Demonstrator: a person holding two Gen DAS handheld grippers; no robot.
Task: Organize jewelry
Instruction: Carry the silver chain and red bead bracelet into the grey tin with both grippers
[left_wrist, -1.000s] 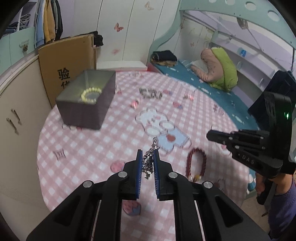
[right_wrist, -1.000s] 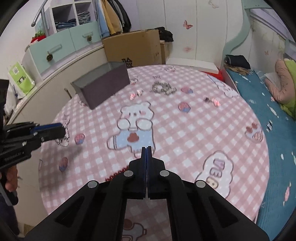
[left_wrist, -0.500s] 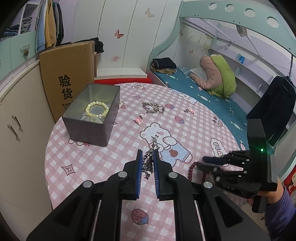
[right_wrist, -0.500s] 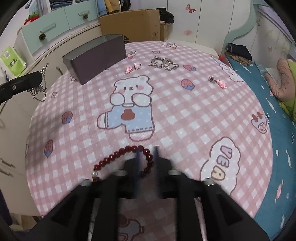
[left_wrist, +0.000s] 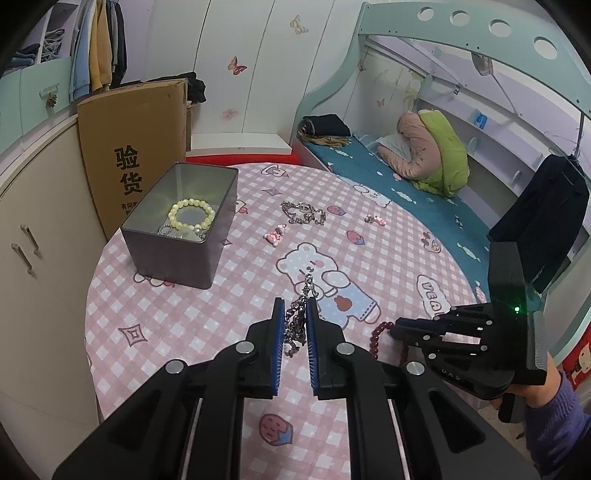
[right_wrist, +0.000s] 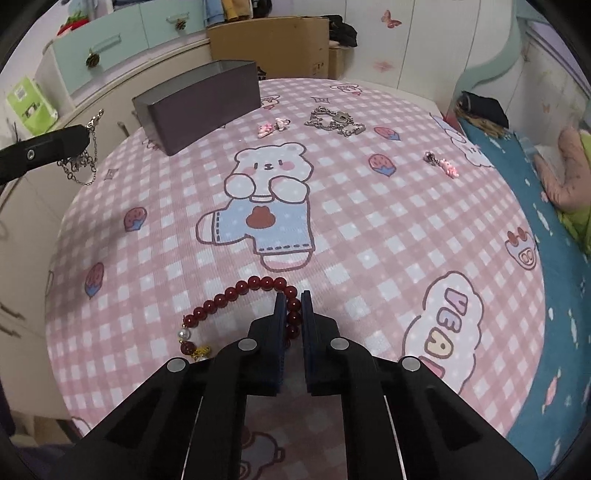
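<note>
Peering inside the tin (left_wrist: 177, 225), only left wrist reveals yellow bracelet (left_wrist: 191, 214).

Cardboard box (left_wrist: 133, 162) reads "验货"; the pink tablecloth (right_wrist: 369, 229) reads "VEA".

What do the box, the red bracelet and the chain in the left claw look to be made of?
Box: probably tin-plate metal; its inner walls mirror the pale bracelet inside, and the outside is matte grey.
Red bracelet: glossy dark red round beads, glass or polished stone, with one white pearl-like bead.
Chain: silvery metal links, shiny, with a clasp at the end.
</note>
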